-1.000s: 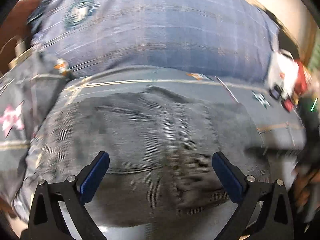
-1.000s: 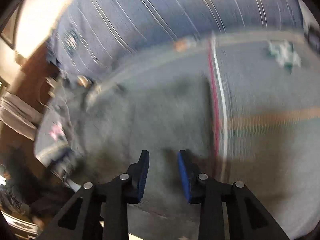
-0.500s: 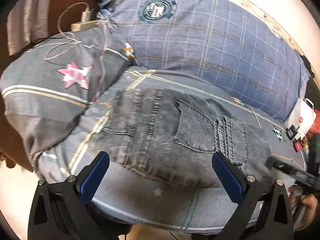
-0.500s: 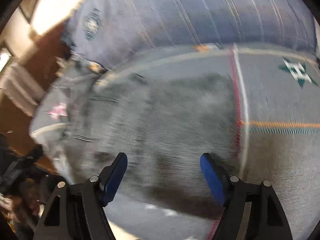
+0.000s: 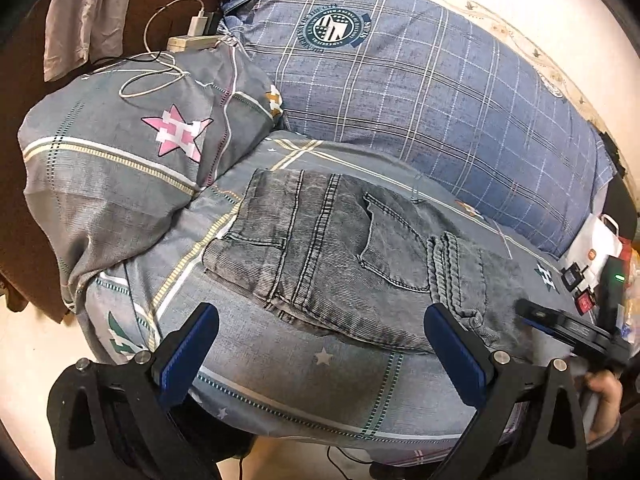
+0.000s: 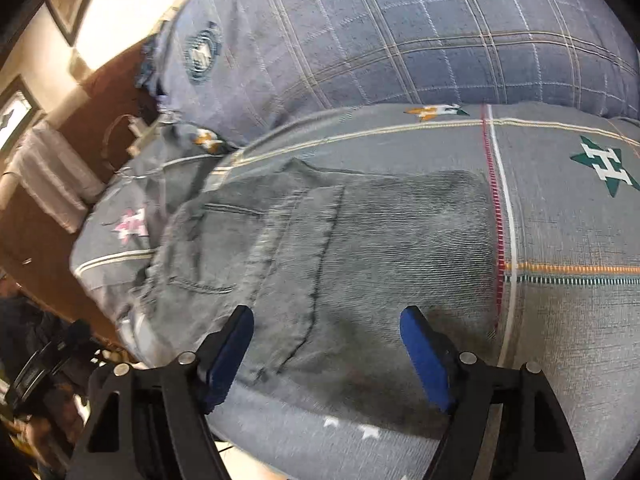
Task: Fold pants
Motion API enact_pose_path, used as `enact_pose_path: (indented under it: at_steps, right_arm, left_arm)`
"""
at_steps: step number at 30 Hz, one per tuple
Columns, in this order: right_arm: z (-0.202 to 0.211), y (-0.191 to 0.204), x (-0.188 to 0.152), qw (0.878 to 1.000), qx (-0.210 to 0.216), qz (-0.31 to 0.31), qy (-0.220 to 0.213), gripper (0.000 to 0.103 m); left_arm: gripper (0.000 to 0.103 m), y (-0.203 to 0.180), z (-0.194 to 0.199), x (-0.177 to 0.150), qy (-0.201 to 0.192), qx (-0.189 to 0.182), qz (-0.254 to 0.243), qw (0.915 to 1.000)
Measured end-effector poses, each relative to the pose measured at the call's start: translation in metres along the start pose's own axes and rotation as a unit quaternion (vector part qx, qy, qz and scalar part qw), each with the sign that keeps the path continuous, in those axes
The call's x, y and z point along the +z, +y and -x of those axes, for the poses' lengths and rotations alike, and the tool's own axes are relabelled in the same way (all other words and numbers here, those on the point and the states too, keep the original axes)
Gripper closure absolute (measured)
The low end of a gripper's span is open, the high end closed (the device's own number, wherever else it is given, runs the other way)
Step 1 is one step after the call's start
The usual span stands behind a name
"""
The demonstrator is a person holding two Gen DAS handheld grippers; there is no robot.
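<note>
Grippers (image 5: pixel 320 354) (both open) above folded pants (image 5: pixel 344 256).

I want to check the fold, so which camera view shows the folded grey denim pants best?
The left wrist view. There the folded grey denim pants lie sharp and whole on the bed, with pocket, seams and rolled hem clear. The right wrist view shows them closer but blurred, with the near edge behind the fingers.
</note>
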State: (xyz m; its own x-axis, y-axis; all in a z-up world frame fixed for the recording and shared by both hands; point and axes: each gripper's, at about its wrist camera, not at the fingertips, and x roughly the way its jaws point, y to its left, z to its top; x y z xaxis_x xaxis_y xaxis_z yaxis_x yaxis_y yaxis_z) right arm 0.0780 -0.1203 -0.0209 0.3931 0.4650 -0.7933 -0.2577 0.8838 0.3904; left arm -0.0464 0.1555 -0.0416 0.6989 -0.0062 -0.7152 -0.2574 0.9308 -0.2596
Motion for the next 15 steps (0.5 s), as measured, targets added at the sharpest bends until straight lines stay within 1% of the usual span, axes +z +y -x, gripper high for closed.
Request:
enact_pose_path:
  at_steps: [1,3,4,5,7,10,11,13,15]
  right_arm:
    - [-0.007,0.003,0.001,1.000,-0.007,-0.005,0.012,0.024]
    - [-0.029,-0.003,0.001,0.998,-0.021,-0.036,0.053,0.024]
    - [-0.023,-0.004,0.005,0.998,-0.020,-0.039,0.045,0.024]
    - [-0.020,-0.001,0.011,0.998,-0.020,-0.042,0.047,0.024]
    - [-0.015,0.006,0.020,0.998,-0.019,-0.043,0.033,0.024]
    - [-0.012,0.017,0.036,0.999,-0.036,-0.027,0.002,0.024]
    - [-0.014,0.017,0.039,0.999,-0.040,-0.032,0.001,0.024]
    - [-0.029,0.009,0.046,0.997,-0.045,-0.056,0.016,0.024]
    - [-0.045,-0.006,0.043,0.994,-0.066,-0.076,0.046,0.023]
  left_arm:
    - [0.000,0.001,-0.001,-0.001,0.001,-0.003,-0.001,1.0000]
    - [0.000,0.004,-0.003,-0.002,0.003,-0.012,-0.001,0.9999]
    - [0.000,0.006,-0.004,-0.003,0.002,-0.016,-0.001,0.9999]
    - [0.000,0.008,-0.005,-0.003,0.001,-0.019,-0.002,0.9998]
    - [0.000,0.012,-0.007,-0.003,-0.003,-0.024,-0.002,0.9997]
    - [0.000,0.016,-0.012,-0.001,-0.001,-0.035,-0.001,0.9994]
    - [0.000,0.017,-0.014,-0.001,-0.001,-0.039,-0.002,0.9993]
    - [0.000,0.018,-0.018,-0.001,0.003,-0.044,-0.002,0.9990]
    - [0.000,0.019,-0.022,-0.002,0.011,-0.050,-0.004,0.9987]
